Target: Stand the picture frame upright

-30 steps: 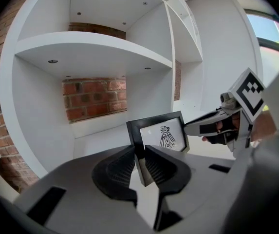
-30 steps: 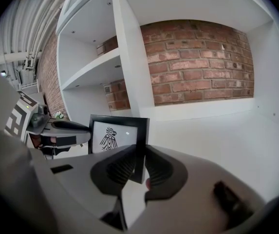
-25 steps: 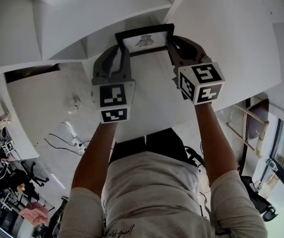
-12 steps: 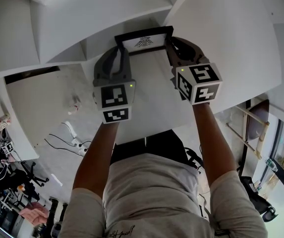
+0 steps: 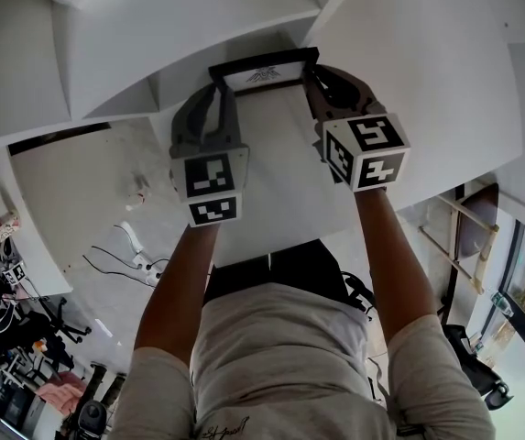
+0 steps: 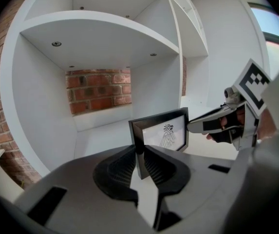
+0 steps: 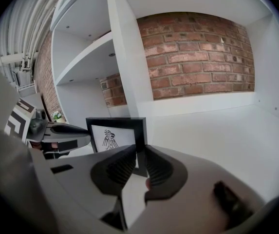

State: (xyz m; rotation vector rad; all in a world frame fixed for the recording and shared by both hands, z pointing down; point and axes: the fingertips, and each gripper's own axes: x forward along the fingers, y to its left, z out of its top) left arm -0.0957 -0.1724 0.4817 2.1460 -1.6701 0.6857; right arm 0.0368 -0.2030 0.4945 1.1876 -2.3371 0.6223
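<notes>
A black picture frame [image 5: 264, 73] with a white print of a bird-like figure stands upright on a white shelf board [image 5: 280, 163], held from both sides. My left gripper [image 5: 224, 97] has the frame's left edge between its jaws; they are closing and the pads touch it. In the left gripper view the frame [image 6: 163, 133] rises just past the left gripper [image 6: 140, 156]. My right gripper [image 5: 322, 85] is shut on the frame's right edge. In the right gripper view the frame [image 7: 112, 135] stands beyond the right gripper [image 7: 140, 161].
The frame stands in a white shelf unit with a brick back wall [image 7: 197, 57] and an upright divider [image 7: 124, 52] beside it. Another shelf board [image 6: 100, 30] runs overhead. Cables [image 5: 129, 255] and chairs lie on the floor at the left. A small plant [image 7: 56, 115] stands farther off.
Both grippers and the frame between them have edged slightly away from the person, deeper onto the shelf. The hold on the frame looks the same.
</notes>
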